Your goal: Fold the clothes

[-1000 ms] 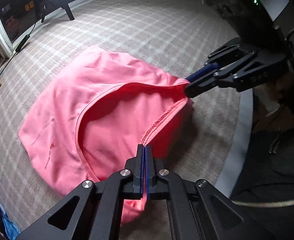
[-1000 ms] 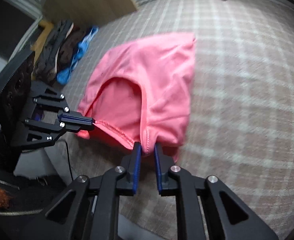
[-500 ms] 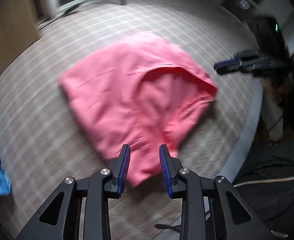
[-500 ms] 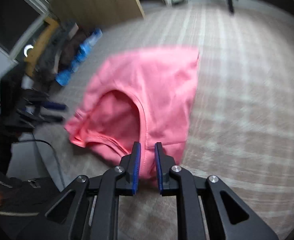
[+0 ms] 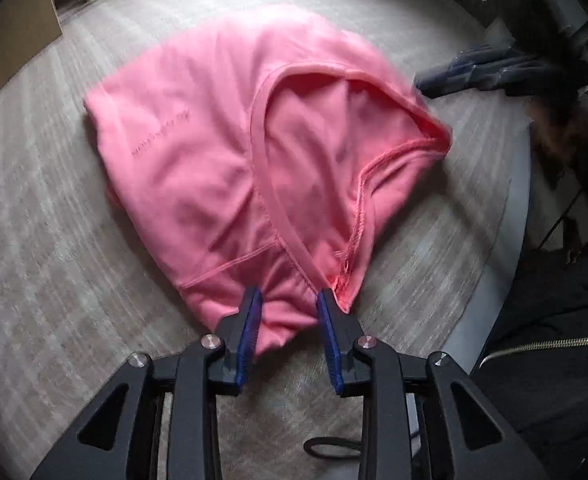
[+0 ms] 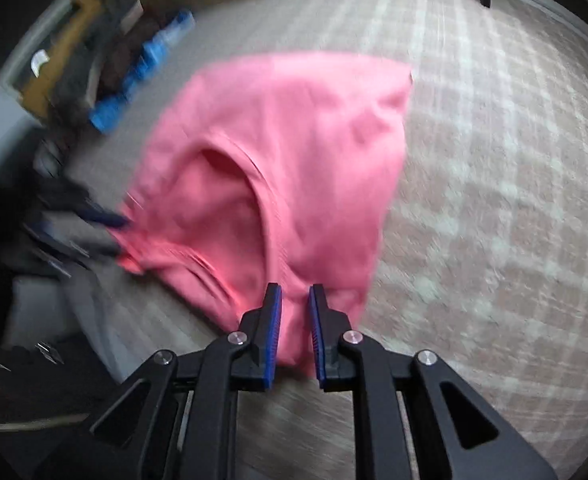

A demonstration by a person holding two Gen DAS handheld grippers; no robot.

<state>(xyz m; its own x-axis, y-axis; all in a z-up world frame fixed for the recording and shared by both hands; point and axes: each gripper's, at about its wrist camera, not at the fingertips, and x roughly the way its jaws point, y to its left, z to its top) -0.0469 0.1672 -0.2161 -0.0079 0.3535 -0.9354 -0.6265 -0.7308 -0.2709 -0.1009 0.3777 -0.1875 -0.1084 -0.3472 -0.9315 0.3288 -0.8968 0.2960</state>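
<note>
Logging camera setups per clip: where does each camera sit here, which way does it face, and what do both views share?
Left wrist: on the left gripper, aimed steeply down at the pink garment; own fingers, dark jacket at right.
Right wrist: on the right gripper, aimed steeply down; own fingers straddle the hem.
Shared: the garment, the checked carpet, and each blurrily shows the other gripper.

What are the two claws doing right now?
Left gripper: open, pink garment loose between its fingers.
Right gripper: cannot be told whether it pinches the garment.
</note>
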